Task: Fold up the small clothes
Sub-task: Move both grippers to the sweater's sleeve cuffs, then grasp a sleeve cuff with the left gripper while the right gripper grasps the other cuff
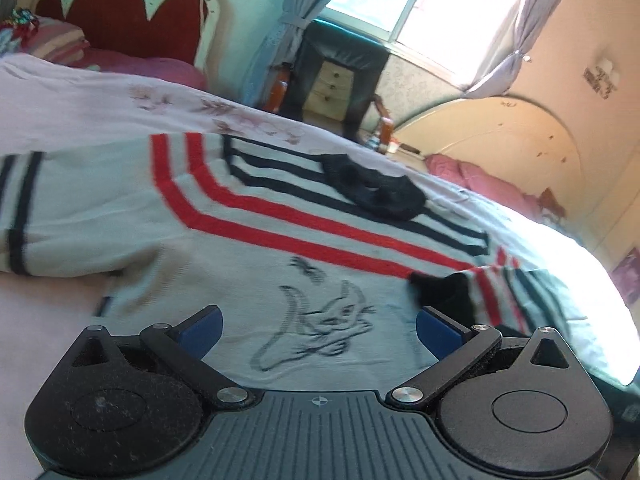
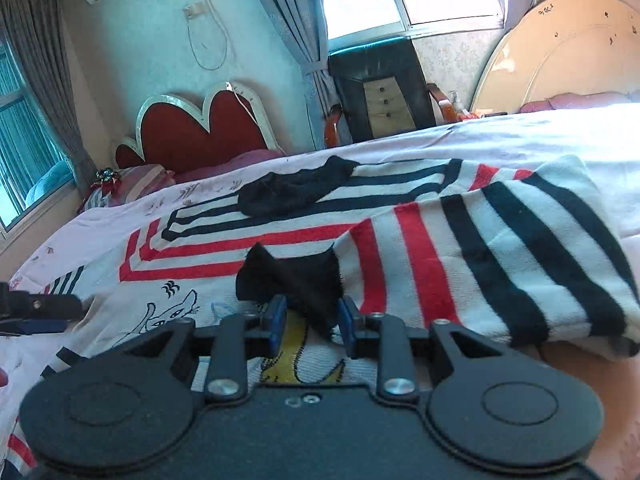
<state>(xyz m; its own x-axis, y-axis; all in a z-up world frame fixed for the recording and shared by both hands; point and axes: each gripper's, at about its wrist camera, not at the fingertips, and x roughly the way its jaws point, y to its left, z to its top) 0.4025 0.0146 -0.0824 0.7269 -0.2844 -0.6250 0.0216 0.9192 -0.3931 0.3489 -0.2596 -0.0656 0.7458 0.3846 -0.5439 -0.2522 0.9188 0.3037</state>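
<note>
The right gripper (image 2: 312, 322) was closed on a small black sock (image 2: 294, 280), which it held just above the striped sweater (image 2: 440, 248) spread on the bed (image 2: 520, 128); the left gripper (image 1: 318, 330) stood wide apart over the cat drawing (image 1: 320, 328) on that sweater; a second black sock (image 1: 376, 190) lay on the sweater's dark stripes.

home bedroom, bed (image 2: 520, 128), red headboard (image 2: 200, 136), curtains (image 2: 296, 20)

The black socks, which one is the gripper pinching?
The nearer black sock, clamped between the right gripper's blue fingers over the striped sweater. The other black sock lies loose farther back, untouched.
</note>
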